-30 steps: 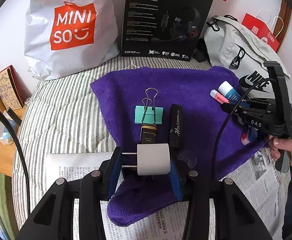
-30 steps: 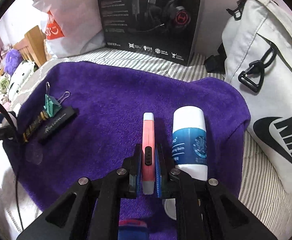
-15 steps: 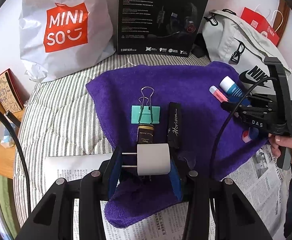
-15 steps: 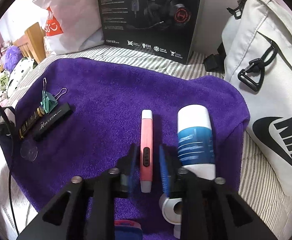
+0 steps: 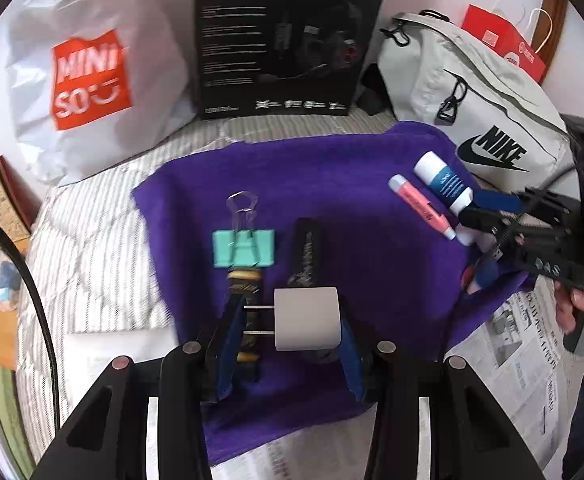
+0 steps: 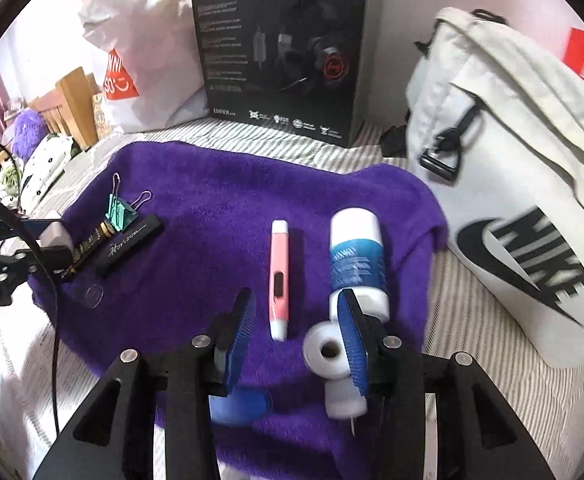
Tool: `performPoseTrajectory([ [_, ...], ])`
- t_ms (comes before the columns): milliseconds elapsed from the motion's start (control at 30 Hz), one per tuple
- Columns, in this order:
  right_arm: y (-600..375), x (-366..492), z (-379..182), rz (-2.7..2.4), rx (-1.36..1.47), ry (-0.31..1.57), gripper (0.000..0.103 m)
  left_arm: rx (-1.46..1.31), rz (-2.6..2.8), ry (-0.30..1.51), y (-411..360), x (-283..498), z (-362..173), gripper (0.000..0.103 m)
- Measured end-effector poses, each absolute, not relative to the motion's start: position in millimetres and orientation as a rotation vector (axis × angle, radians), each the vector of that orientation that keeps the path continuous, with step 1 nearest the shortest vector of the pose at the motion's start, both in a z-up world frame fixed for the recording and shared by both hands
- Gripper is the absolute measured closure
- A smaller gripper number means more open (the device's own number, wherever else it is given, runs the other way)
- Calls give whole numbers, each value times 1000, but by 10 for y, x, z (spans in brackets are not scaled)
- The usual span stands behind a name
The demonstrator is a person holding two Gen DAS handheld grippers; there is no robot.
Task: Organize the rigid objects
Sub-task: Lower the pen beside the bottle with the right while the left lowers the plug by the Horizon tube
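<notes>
My left gripper (image 5: 288,326) is shut on a white plug charger (image 5: 306,319), held just above the purple towel (image 5: 331,184). Ahead of it lie a teal binder clip (image 5: 244,248), a gold-and-black stick (image 5: 244,282) and a black Horizon bar (image 5: 307,252). My right gripper (image 6: 295,334) is open and empty; the pink pen (image 6: 278,276) lies on the towel (image 6: 220,200) between and ahead of its fingers. A white and blue bottle (image 6: 356,256) lies to the pen's right. A white tape roll (image 6: 325,354) and a white cap piece (image 6: 343,398) sit by the right finger.
A black headset box (image 6: 280,48), a white Miniso bag (image 5: 88,72) and a grey Nike bag (image 6: 523,208) stand behind the towel. Newspaper (image 5: 527,352) lies under the towel's near edge. A blue round object (image 6: 240,404) lies under my right gripper.
My right gripper has opened, let go of the pink pen and drawn back. My left gripper moved forward over the towel with the charger still in it.
</notes>
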State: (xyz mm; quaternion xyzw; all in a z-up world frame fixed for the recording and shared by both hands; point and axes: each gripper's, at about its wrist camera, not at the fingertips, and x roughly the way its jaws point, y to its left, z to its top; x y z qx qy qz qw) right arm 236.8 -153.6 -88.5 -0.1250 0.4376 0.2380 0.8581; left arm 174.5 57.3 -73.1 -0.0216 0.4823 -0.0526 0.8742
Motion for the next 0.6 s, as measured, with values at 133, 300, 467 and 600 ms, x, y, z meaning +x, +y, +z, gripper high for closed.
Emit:
performPoseTrajectory([
  [133,-1695,2238,-883,490,-236,925,60,-28,-146,1014,368,1889,-763,61],
  [300,-1842,2089,-910,482,-212,931,60,13,-170,1047,125,2081,-905,61],
  [467,-1838,2023,-965,493,-210,935,59,35,-177,1061,30,2151,-1002,61],
  [600,-1847,2034,-960,494,-197,934,59,51,-179,1077,-6,2187,-1047,61],
])
